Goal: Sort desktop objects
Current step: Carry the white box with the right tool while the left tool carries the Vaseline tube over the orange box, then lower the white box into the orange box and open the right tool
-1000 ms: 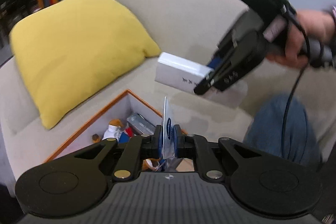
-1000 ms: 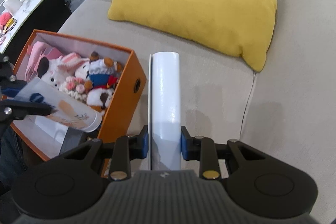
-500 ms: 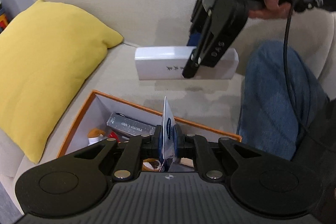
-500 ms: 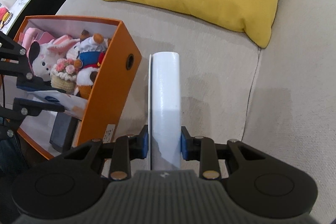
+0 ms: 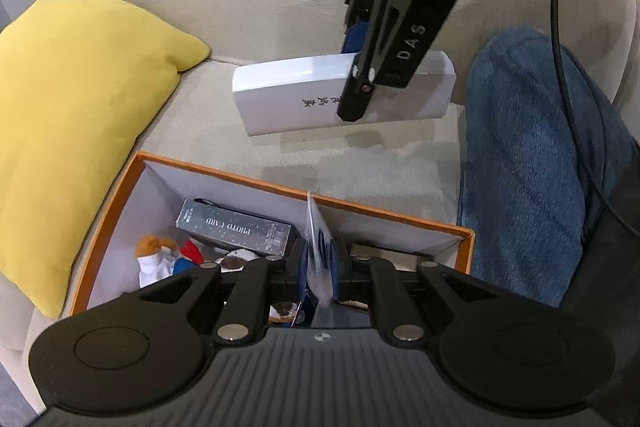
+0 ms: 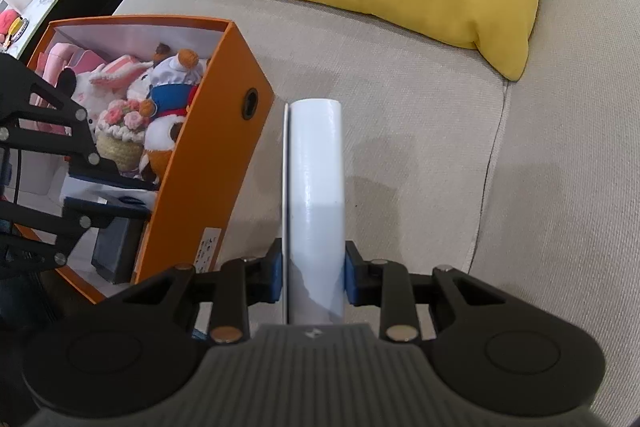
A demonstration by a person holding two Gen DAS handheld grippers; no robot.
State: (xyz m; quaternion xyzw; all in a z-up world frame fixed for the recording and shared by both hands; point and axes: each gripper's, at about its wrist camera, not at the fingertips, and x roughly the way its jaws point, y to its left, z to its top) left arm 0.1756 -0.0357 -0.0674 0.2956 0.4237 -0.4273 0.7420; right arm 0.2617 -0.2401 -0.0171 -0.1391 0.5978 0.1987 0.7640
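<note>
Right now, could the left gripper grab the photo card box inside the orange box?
Probably not yet. The left gripper hangs just above the photo card box in the orange box, with nothing between, but it is shut on a thin card.

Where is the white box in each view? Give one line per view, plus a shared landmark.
Left wrist view: white box upper centre, above the couch seat, clamped by the right gripper.
Right wrist view: white box centre, running straight up from the right gripper.
Shared landmark: orange box.
</note>
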